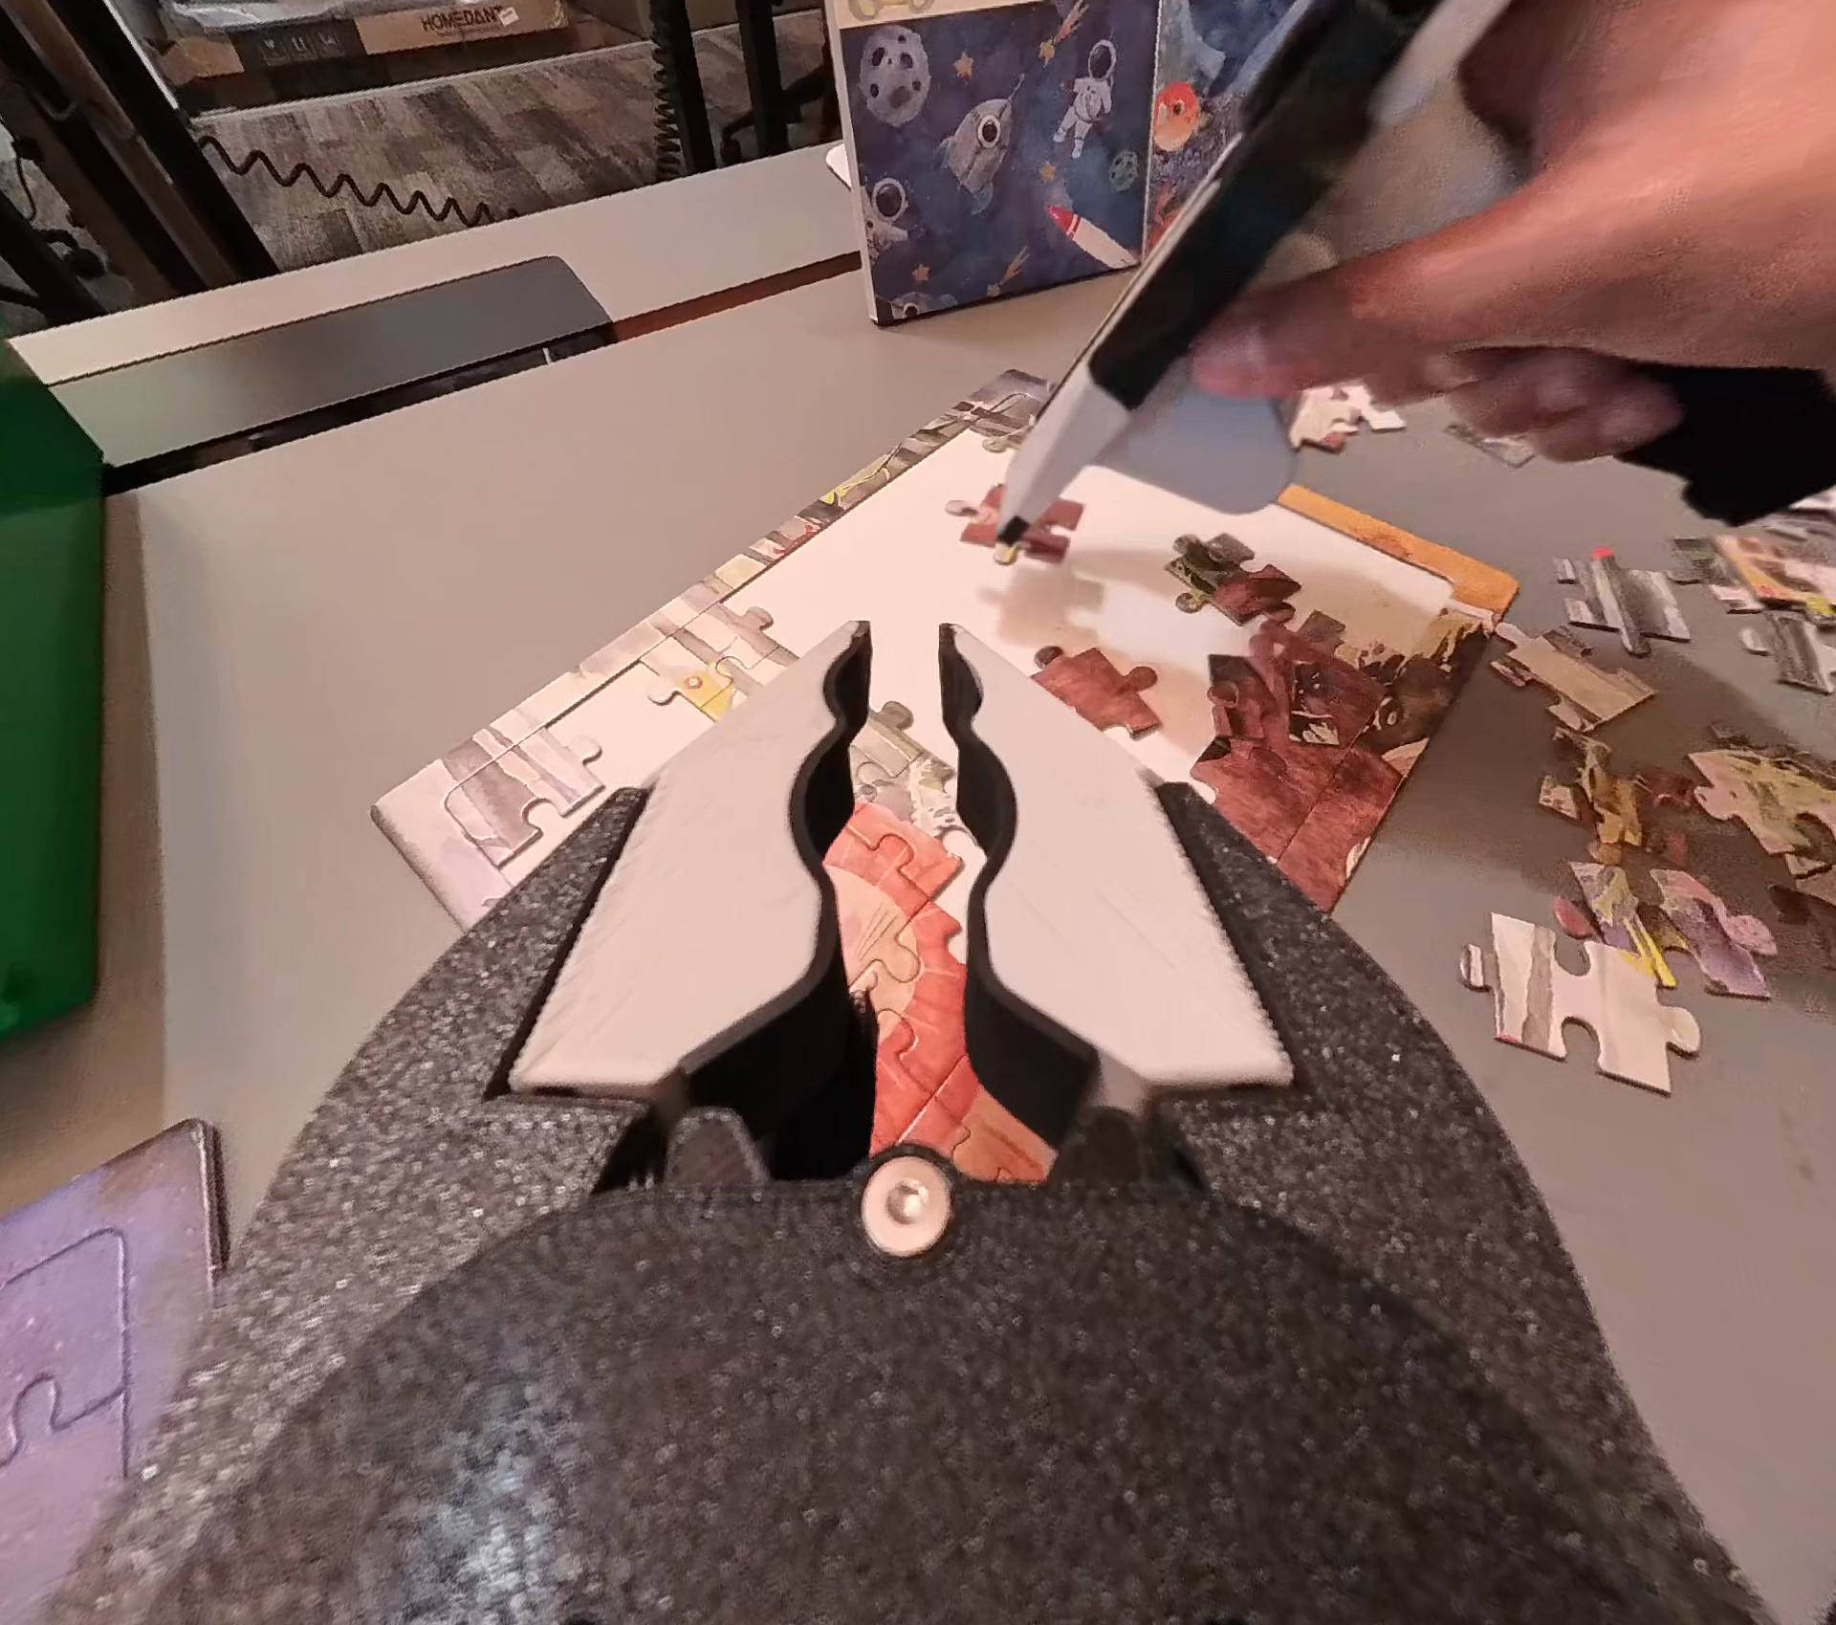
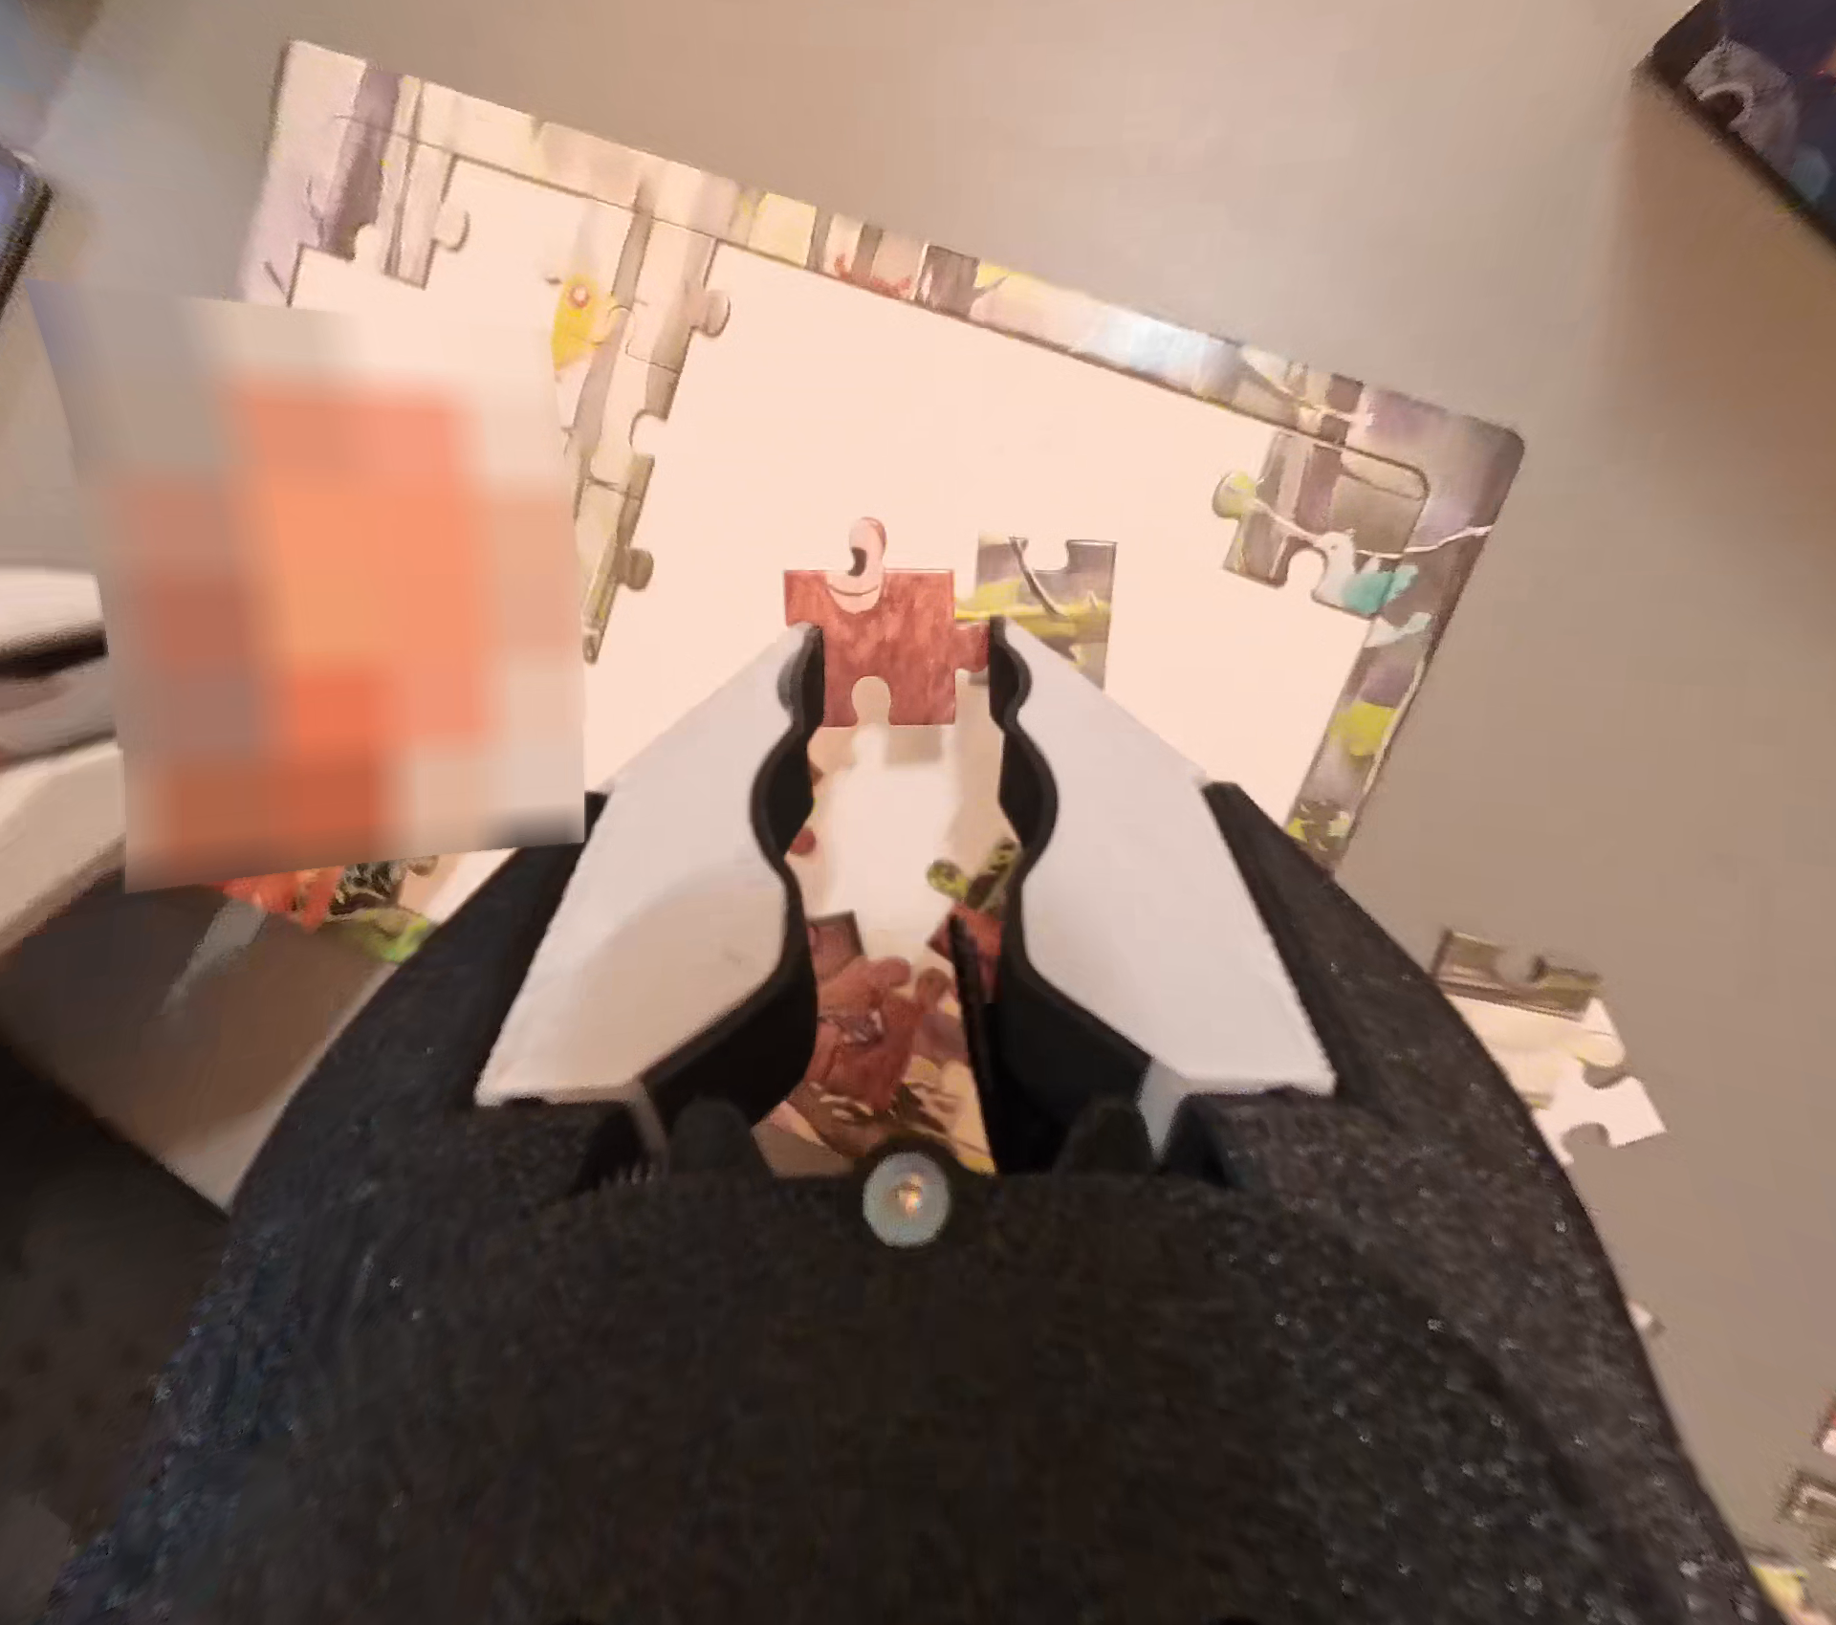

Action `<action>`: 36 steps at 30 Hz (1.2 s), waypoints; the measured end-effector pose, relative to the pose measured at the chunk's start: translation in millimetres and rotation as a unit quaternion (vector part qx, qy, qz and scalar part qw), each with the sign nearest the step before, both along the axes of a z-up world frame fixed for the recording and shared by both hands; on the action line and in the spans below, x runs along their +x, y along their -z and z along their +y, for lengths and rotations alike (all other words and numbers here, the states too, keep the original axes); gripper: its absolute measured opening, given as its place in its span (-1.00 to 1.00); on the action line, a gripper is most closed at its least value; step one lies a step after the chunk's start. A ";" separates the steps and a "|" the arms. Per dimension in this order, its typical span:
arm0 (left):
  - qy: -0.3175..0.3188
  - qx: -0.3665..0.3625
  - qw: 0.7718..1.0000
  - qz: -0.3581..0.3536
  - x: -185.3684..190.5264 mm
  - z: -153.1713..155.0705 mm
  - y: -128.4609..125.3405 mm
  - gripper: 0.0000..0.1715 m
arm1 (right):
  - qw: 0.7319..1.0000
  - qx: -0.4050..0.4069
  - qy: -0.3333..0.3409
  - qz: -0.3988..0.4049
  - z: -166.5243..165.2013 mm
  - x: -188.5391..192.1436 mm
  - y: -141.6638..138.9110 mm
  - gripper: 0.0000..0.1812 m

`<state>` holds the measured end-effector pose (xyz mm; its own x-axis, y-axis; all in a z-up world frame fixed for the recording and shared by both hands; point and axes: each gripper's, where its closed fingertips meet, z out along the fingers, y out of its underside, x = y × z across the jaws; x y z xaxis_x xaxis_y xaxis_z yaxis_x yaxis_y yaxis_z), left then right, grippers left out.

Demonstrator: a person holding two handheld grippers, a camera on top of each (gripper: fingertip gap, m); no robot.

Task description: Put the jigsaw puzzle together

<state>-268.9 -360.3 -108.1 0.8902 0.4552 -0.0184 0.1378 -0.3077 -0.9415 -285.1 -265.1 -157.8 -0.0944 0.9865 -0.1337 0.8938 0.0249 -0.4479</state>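
The puzzle tray (image 1: 1480,584) lies on the grey surface (image 1: 397,544) with its long axis running away from the left hand-held gripper (image 1: 899,633), whose jaws stand slightly apart and empty. Only the border and a few patches are filled; its pale middle is bare and loose pieces (image 1: 1580,1011) are scattered beside it, so most work remains. The right hand-held gripper (image 2: 899,648) is clamped on a reddish-brown piece (image 2: 879,643), held just above the tray's middle, one tab pointing away from the gripper.
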 end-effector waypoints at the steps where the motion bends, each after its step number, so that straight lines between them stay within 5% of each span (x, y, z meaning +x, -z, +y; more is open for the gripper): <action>1: -0.001 0.001 1.000 -0.001 -0.7 -0.5 0.2 -0.85 | 1.000 -0.002 0.005 -0.018 -2.4 -1.4 4.3 -0.64; 8: -0.008 0.012 1.000 -0.028 -7.6 -6.6 2.2 -0.85 | 0.997 -0.011 0.055 -0.059 -13.6 5.3 24.5 -0.60; 12: -0.002 0.007 0.999 -0.041 -5.8 -6.2 7.0 -0.85 | 0.998 0.017 0.068 0.003 7.4 -1.8 -8.2 -0.52; 15: 0.003 -0.013 0.999 -0.036 -2.8 -4.4 12.6 -0.85 | 0.999 0.013 0.007 0.029 26.0 -4.9 -27.9 -0.57; 18: 0.003 -0.019 0.999 -0.027 -2.2 -3.6 13.3 -0.85 | 0.994 0.055 -0.083 0.054 50.4 -13.1 -9.3 -0.57; 20: 0.008 -0.024 0.999 -0.033 -0.5 -2.8 15.6 -0.85 | 0.991 0.007 -0.126 0.049 40.1 -7.0 6.0 -0.55; 24: 0.037 -0.049 0.997 -0.045 12.0 3.4 24.0 -0.86 | 0.983 0.023 -0.146 0.112 32.8 -7.9 10.7 -0.61; 36: 0.064 -0.116 0.991 0.035 26.5 12.4 35.0 -0.89 | 0.985 0.026 -0.140 0.098 37.8 -2.5 25.2 -0.62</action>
